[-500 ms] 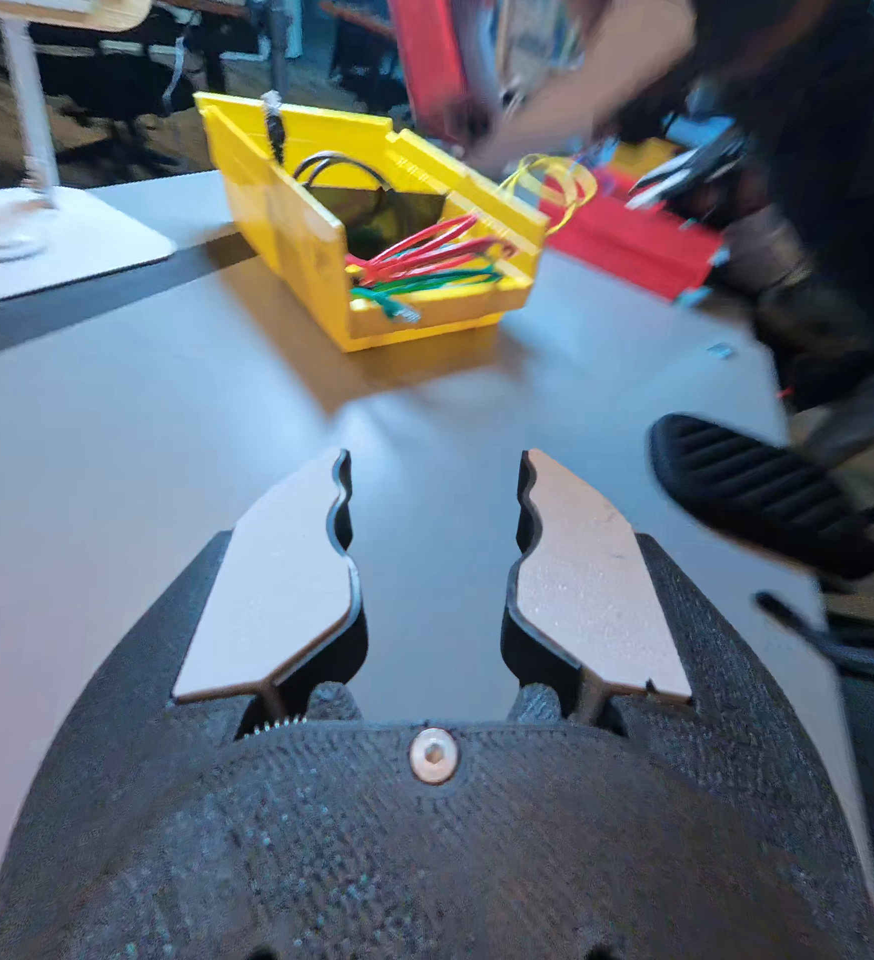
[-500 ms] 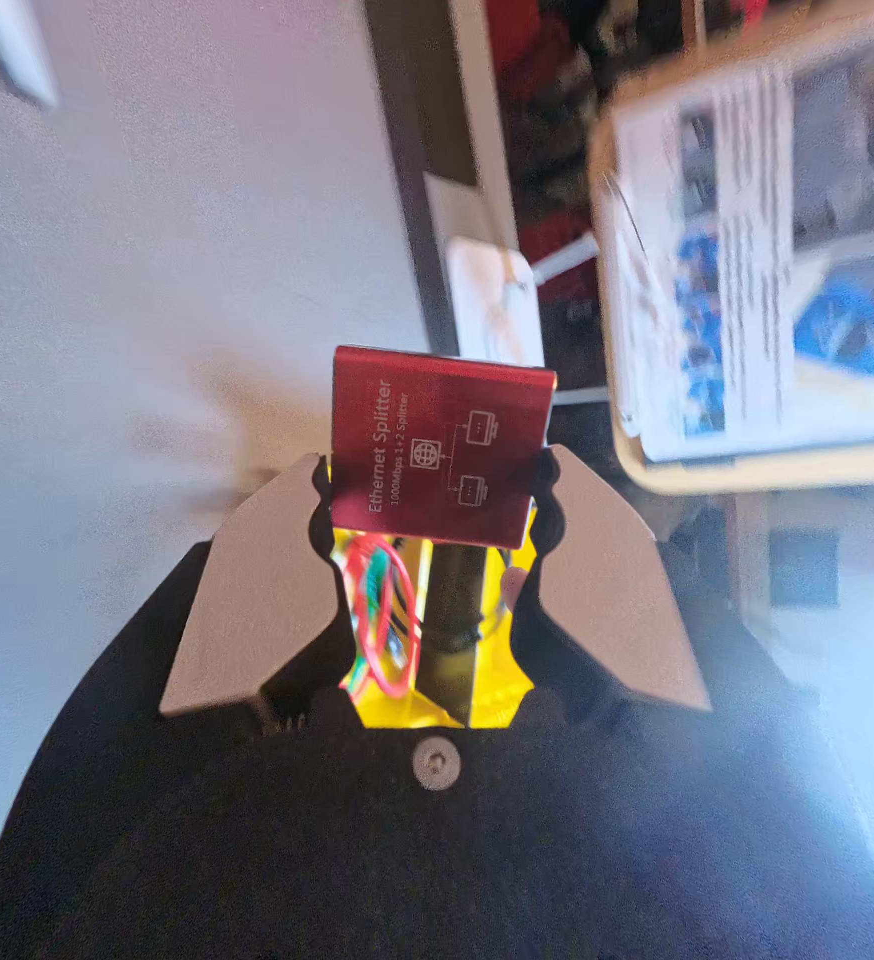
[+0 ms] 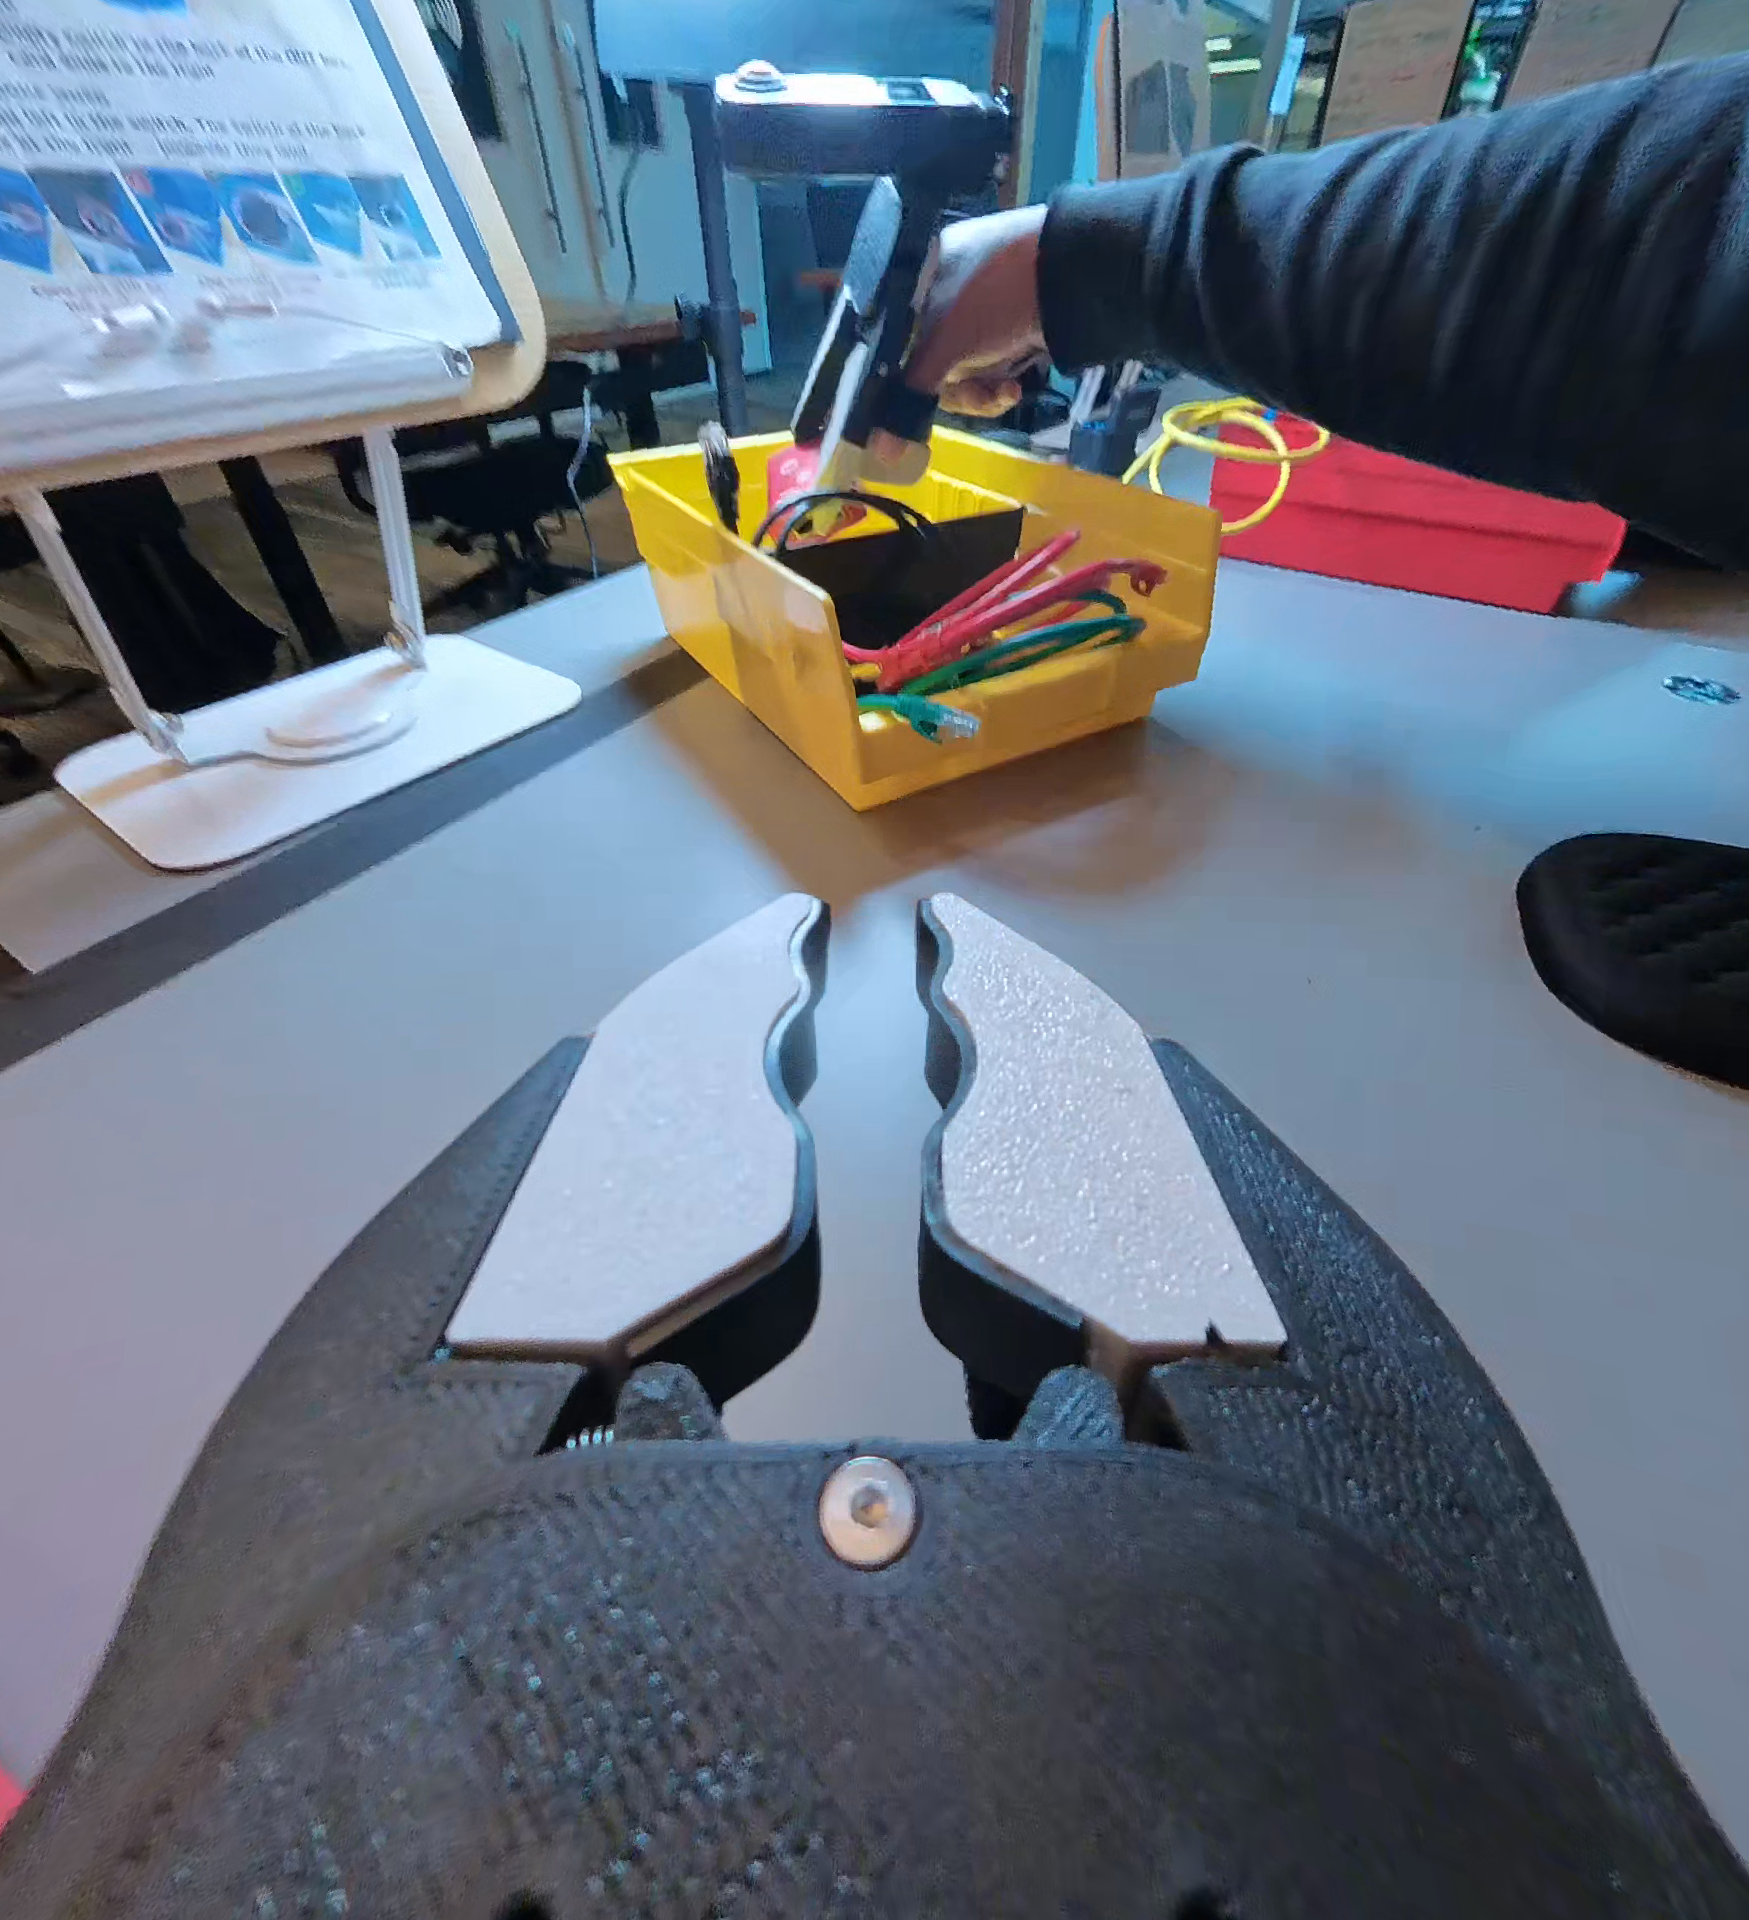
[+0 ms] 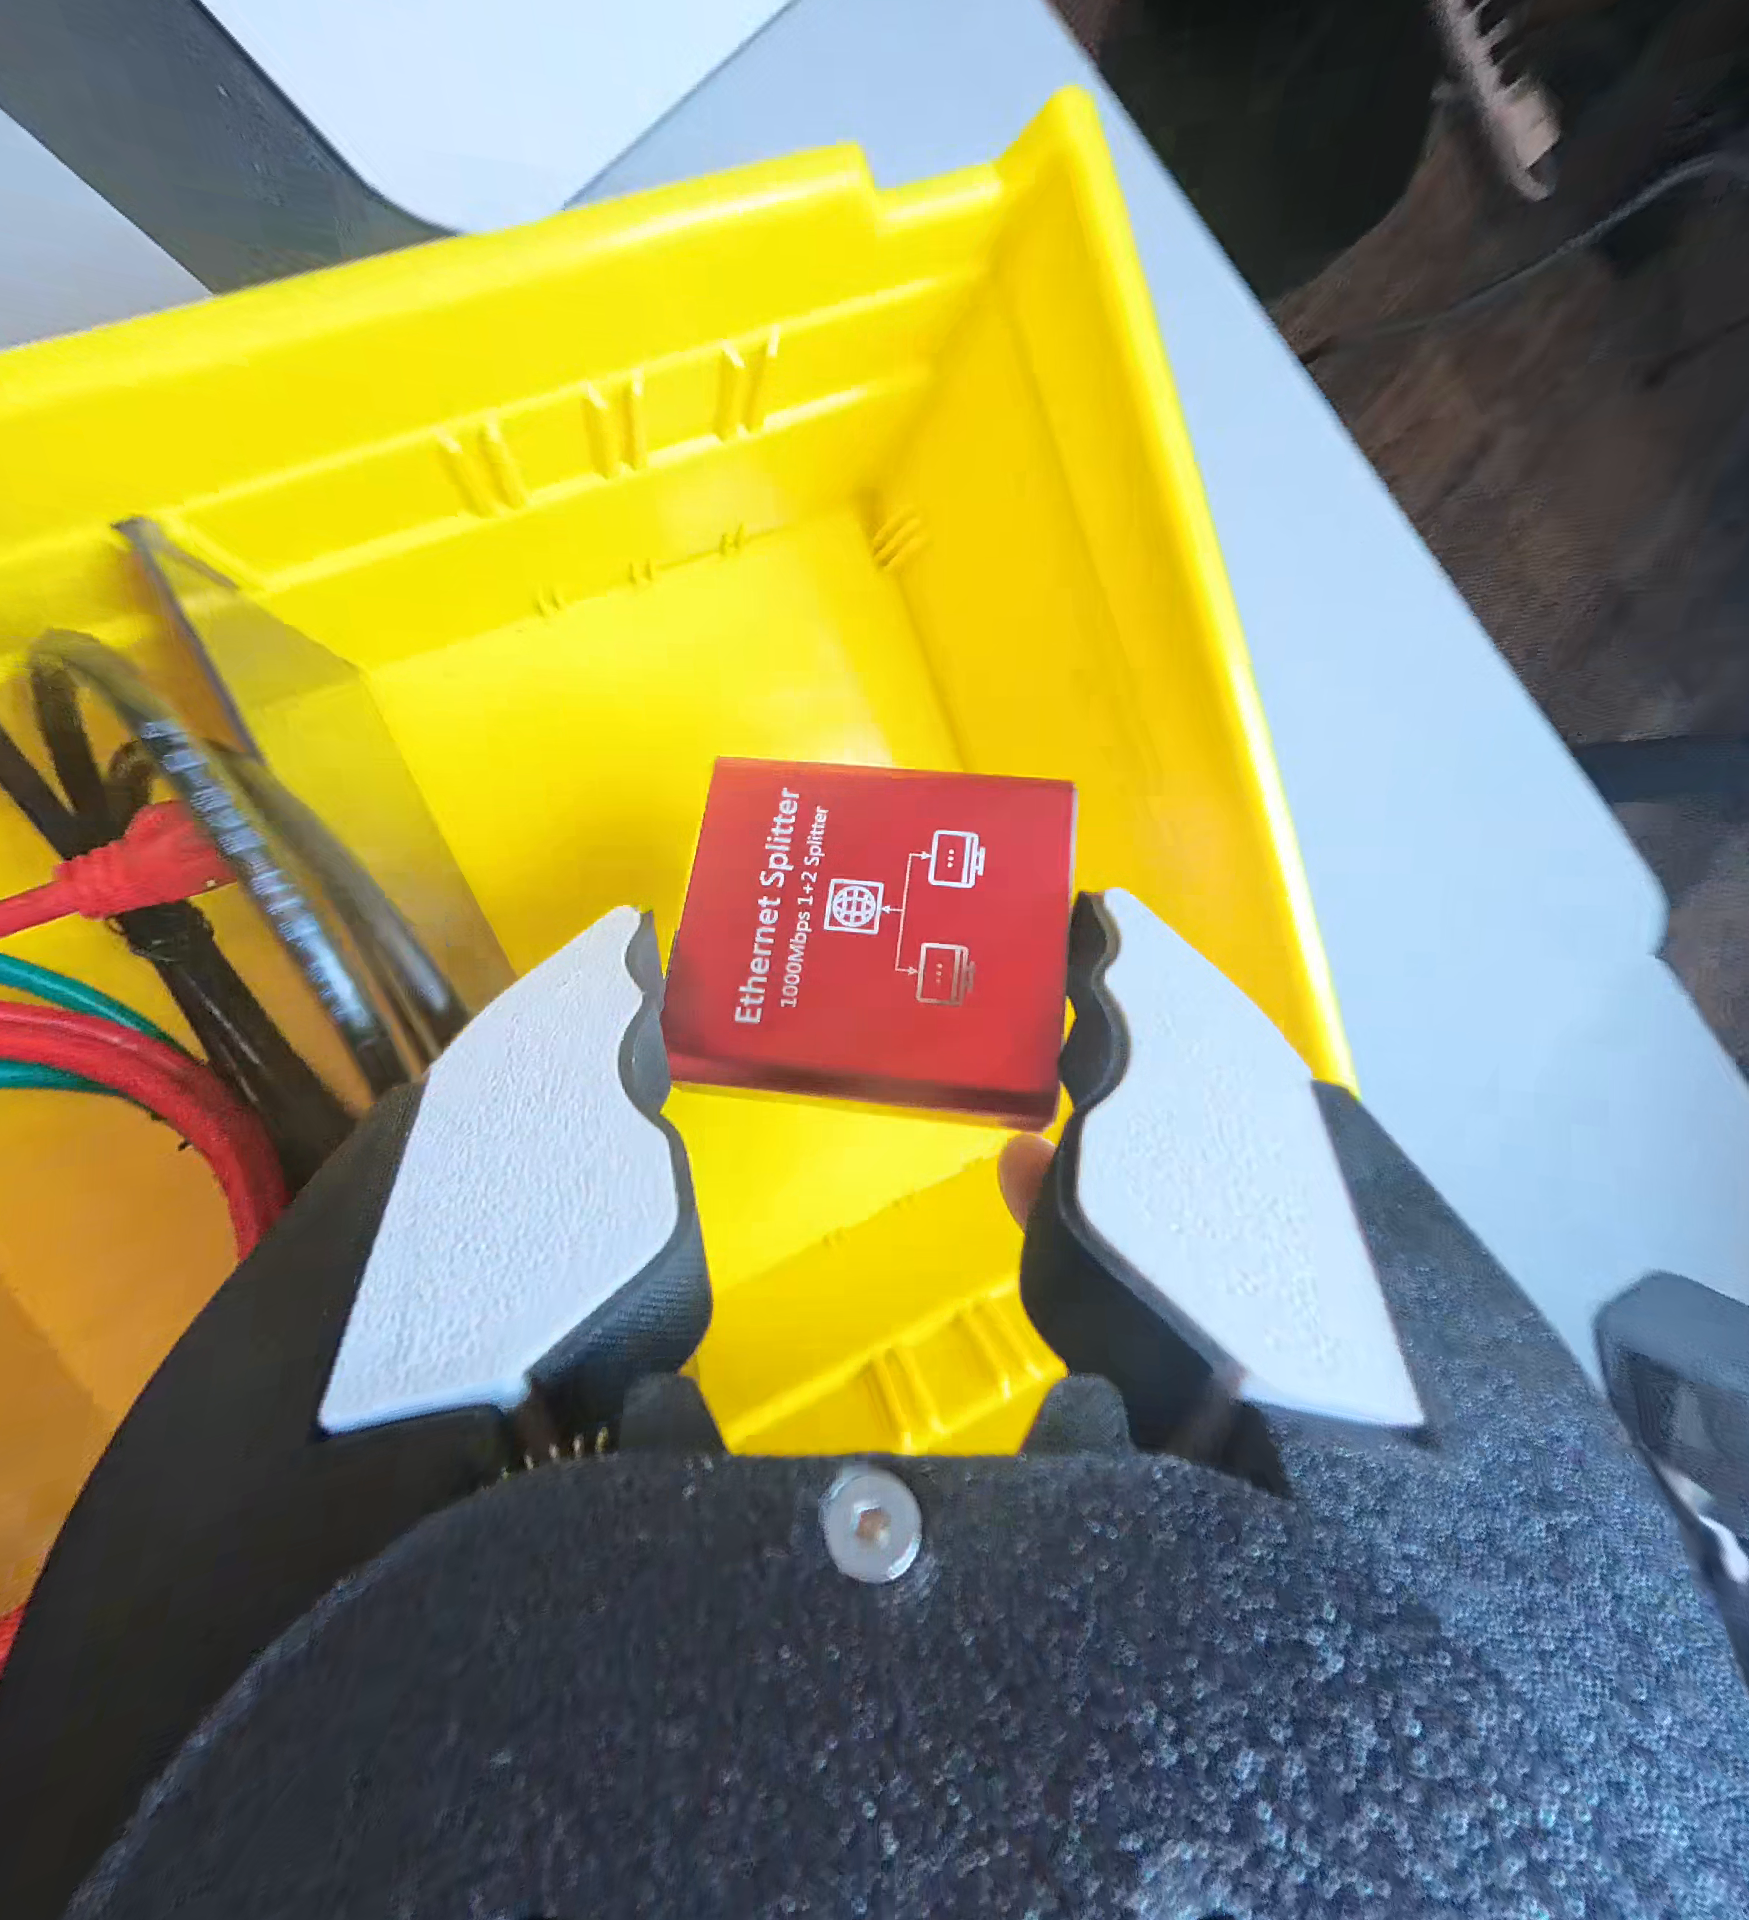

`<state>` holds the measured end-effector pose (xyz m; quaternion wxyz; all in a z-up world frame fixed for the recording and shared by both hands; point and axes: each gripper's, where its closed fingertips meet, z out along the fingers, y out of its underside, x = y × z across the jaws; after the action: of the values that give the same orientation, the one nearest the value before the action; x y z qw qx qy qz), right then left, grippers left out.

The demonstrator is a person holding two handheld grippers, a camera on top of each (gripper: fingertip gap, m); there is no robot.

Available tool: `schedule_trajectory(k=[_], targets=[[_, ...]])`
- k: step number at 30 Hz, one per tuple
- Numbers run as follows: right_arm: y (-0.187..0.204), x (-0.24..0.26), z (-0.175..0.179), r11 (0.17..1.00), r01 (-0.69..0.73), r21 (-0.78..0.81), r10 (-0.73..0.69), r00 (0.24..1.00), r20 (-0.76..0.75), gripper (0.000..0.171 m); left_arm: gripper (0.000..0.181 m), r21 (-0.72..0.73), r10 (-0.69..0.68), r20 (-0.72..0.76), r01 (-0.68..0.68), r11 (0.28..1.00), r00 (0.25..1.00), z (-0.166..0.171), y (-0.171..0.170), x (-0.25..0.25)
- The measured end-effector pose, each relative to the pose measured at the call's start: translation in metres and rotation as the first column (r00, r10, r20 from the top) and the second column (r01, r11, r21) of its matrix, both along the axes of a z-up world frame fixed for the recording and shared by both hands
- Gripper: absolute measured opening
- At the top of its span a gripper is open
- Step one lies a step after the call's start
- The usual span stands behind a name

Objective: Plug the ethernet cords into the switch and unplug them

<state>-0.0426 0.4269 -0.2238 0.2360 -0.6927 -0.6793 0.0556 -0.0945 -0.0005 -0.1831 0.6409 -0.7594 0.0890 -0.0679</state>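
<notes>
My right gripper (image 4: 865,909) is shut on a small red switch (image 4: 870,935) by its two sides. It holds the switch over the bare rear compartment of a yellow bin (image 4: 641,364). In the left wrist view this gripper (image 3: 849,457) points down into the bin's (image 3: 766,623) back part. Red cords (image 3: 995,603), green cords (image 3: 1015,649) and a black cord (image 3: 828,509) lie in the bin's front part; they show at the left of the right wrist view (image 4: 122,862). My left gripper (image 3: 870,914) is empty over the table, short of the bin, jaws a narrow gap apart.
A document stand with a white base (image 3: 330,738) is left of the bin. A red bin (image 3: 1410,520) with a yellow cable (image 3: 1234,436) is behind on the right. A black padded chair arm (image 3: 1680,956) sits at the table's right edge. A dark sleeve (image 3: 1421,291) reaches across.
My left gripper's jaws have narrowed from a wide gap to a small one. My right gripper has brought the red switch down over the yellow bin's rear compartment.
</notes>
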Motion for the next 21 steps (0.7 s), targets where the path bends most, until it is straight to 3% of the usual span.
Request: schedule_trajectory(k=[1,6,15,17,21], targets=[[0.002,-0.002,-0.008,1.000,-0.004,-0.018,0.004,1.000,0.015,0.074,0.015,-0.024,0.000,0.007,0.001,1.000,1.000,-0.005,0.001,-0.002],[0.000,-0.019,-0.029,0.992,-0.066,-0.105,0.070,0.997,0.039,0.074,0.017,-0.062,-0.006,0.040,0.009,0.998,0.999,-0.018,0.004,-0.005],[-0.004,-0.010,-0.058,0.973,-0.062,-0.223,0.109,0.973,0.205,0.075,0.051,-0.103,0.042,0.002,-0.042,0.994,0.999,-0.026,0.006,-0.013],[0.002,-0.007,-0.053,0.980,-0.054,-0.189,0.092,0.976,0.197,0.075,0.054,-0.105,0.051,-0.006,-0.052,0.993,0.999,-0.027,0.006,-0.015],[0.012,-0.009,-0.008,0.988,-0.031,-0.151,0.034,0.999,0.017,0.077,0.056,-0.084,0.072,-0.022,-0.074,0.994,0.997,-0.023,0.006,-0.018]])
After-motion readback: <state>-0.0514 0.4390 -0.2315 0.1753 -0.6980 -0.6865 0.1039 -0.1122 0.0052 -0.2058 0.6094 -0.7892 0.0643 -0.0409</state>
